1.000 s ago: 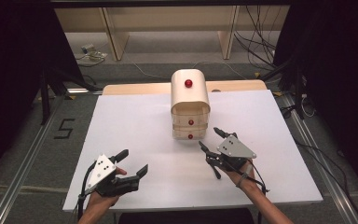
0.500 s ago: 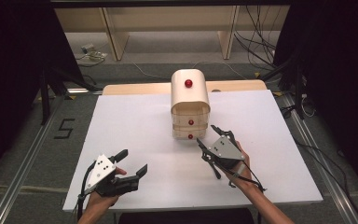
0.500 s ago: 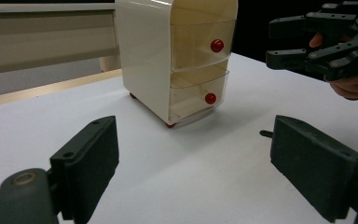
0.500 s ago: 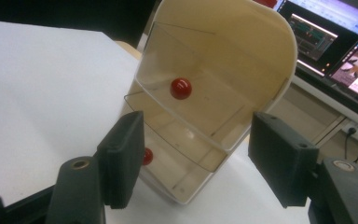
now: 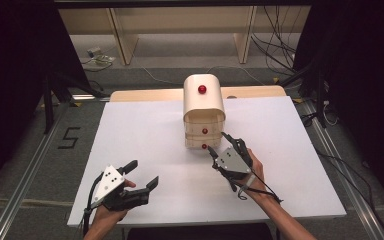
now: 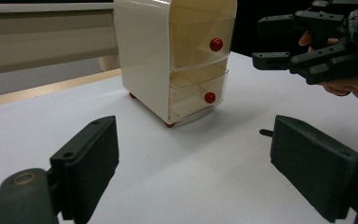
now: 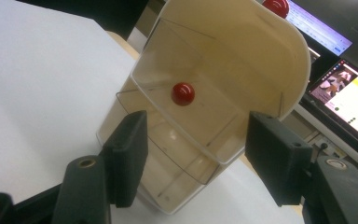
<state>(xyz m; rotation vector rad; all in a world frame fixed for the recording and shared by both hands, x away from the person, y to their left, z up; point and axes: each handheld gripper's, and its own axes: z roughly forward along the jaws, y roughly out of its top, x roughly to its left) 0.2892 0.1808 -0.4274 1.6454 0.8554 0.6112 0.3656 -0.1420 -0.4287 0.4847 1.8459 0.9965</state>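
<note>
The white counter [image 5: 145, 130] holds a small cream drawer box [image 5: 203, 102], standing tall near the back middle. It sits just ahead of my right gripper [image 5: 221, 143], which is much nearer to it than my left gripper [image 5: 143, 172]. My right gripper has just been closing a bit, with nothing held between its jaws yet. My left gripper is wide open and holds nothing. My right gripper view looks into the clear drawer with its red knob [image 7: 183, 93]. The high view shows three knobs.

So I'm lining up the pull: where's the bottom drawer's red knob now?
In the high view the bottom red knob sits low on the drawer unit, mid-table, just left of the right claw.
</note>
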